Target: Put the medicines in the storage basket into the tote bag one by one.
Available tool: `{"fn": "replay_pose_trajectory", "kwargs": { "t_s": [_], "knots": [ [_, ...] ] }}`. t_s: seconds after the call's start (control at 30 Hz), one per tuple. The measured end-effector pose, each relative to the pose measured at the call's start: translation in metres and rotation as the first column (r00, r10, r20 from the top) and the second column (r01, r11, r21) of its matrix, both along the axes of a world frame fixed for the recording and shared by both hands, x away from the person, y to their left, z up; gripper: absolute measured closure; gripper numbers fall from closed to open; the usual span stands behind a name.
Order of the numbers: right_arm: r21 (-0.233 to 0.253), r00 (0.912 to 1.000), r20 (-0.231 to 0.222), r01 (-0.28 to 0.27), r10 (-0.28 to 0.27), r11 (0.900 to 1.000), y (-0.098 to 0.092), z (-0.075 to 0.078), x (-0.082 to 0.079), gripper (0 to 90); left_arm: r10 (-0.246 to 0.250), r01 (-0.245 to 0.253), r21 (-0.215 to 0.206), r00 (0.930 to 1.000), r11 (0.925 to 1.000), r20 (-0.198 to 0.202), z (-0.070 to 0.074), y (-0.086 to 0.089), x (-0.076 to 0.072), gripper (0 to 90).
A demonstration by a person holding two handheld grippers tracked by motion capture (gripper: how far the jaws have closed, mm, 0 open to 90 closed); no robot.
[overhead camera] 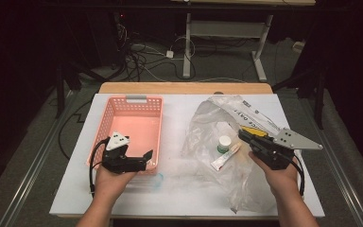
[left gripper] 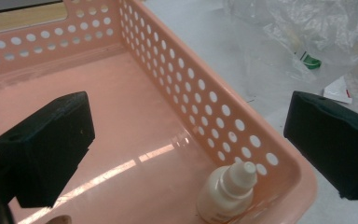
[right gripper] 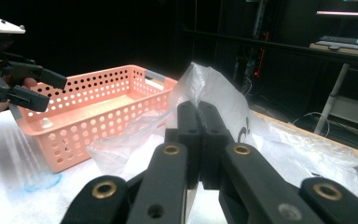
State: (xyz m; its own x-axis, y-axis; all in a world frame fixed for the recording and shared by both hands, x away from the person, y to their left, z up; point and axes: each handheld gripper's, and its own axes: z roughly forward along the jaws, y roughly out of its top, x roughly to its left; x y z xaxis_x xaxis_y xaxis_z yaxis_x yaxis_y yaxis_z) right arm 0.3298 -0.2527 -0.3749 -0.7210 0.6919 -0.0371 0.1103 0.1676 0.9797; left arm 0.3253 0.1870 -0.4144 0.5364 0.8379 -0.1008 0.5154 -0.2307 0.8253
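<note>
A: Left gripper (overhead camera: 142,158), jaws wide, hangs over the pink perforated plastic basket (overhead camera: 105,124); a small white dropper bottle (left gripper: 226,191) stands in its 5 o'clock corner.

B: Right gripper (overhead camera: 244,135), jaws together, apparently pinches the crinkled clear plastic bag (overhead camera: 207,120) at 3 o'clock; the white tube (overhead camera: 225,157) inside looks light and squashy, best gripped mid-body.

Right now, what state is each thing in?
Left gripper: open, over the basket's near corner.
Right gripper: shut, empty, at the bag.
Basket: upright, holds one bottle.
Bottle: capped, upright in the corner.
Bag: crumpled, flat on the table.
Tube: capped, lying on the bag.
</note>
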Motion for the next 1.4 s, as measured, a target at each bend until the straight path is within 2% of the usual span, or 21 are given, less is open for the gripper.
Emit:
{"fn": "replay_pose_trajectory", "kwargs": {
  "t_s": [0.2, 0.33, 0.53, 0.6, 0.67, 0.73, 0.83, 1.0, 1.07, 1.23, 1.4],
  "knots": [
    [-0.003, 1.0000, 0.001, -0.002, 0.002, 1.000, 0.001, 0.000, 0.000, 90.0, -0.010, 0.010, 0.000, 0.9998, 0.9999, -0.017, -0.002, 0.002, 0.002, 5.8],
    [-0.002, 1.0000, -0.003, -0.001, 0.001, 1.000, 0.001, -0.001, 0.001, 90.0, -0.042, 0.042, 0.009, 0.9986, 0.9991, -0.032, -0.004, -0.001, 0.001, 14.0],
    [0.000, 1.0000, -0.002, -0.001, 0.001, 1.000, 0.000, -0.001, 0.001, 90.0, -0.073, 0.074, 0.014, 0.9939, 0.9971, -0.082, -0.004, -0.003, 0.000, 24.8],
    [0.002, 1.0000, -0.006, 0.001, -0.001, 1.000, 0.000, -0.001, 0.002, 90.0, -0.086, 0.086, 0.002, 0.9922, 0.9963, -0.090, -0.004, -0.002, -0.003, 29.1],
    [0.002, 1.0000, -0.005, 0.002, -0.002, 1.000, 0.001, -0.001, 0.002, 90.0, -0.091, 0.094, 0.024, 0.9905, 0.9953, -0.103, -0.003, -0.003, -0.005, 35.5],
    [-0.001, 1.0000, -0.007, 0.004, -0.004, 1.000, 0.002, -0.001, 0.003, 90.0, -0.096, 0.102, 0.057, 0.9907, 0.9932, -0.097, -0.002, -0.004, -0.007, 40.2],
    [-0.006, 1.0000, -0.004, 0.005, -0.005, 1.000, 0.003, -0.001, 0.004, 90.0, -0.123, 0.130, 0.064, 0.9880, 0.9895, -0.093, 0.000, -0.003, -0.008, 47.0],
    [-0.012, 0.9999, -0.009, 0.010, -0.010, 1.000, 0.002, -0.002, 0.003, 90.0, -0.161, 0.168, 0.071, 0.9827, 0.9832, -0.091, 0.000, -0.005, -0.008, 53.1],
    [-0.019, 0.9999, -0.006, 0.008, -0.008, 1.000, 0.002, -0.003, 0.003, 90.0, -0.172, 0.180, 0.078, 0.9793, 0.9805, -0.108, 0.000, -0.007, -0.007, 54.1],
    [-0.011, 1.0000, -0.006, 0.007, -0.007, 1.000, 0.000, -0.002, -0.001, 90.0, -0.160, 0.175, 0.086, 0.9746, 0.9808, -0.156, -0.002, -0.009, -0.007, 56.1],
    [-0.003, 1.0000, 0.006, 0.004, -0.004, 1.000, -0.004, 0.001, -0.003, 90.0, -0.146, 0.160, 0.065, 0.9718, 0.9849, -0.185, -0.005, -0.007, -0.003, 59.3]
  ]
}}
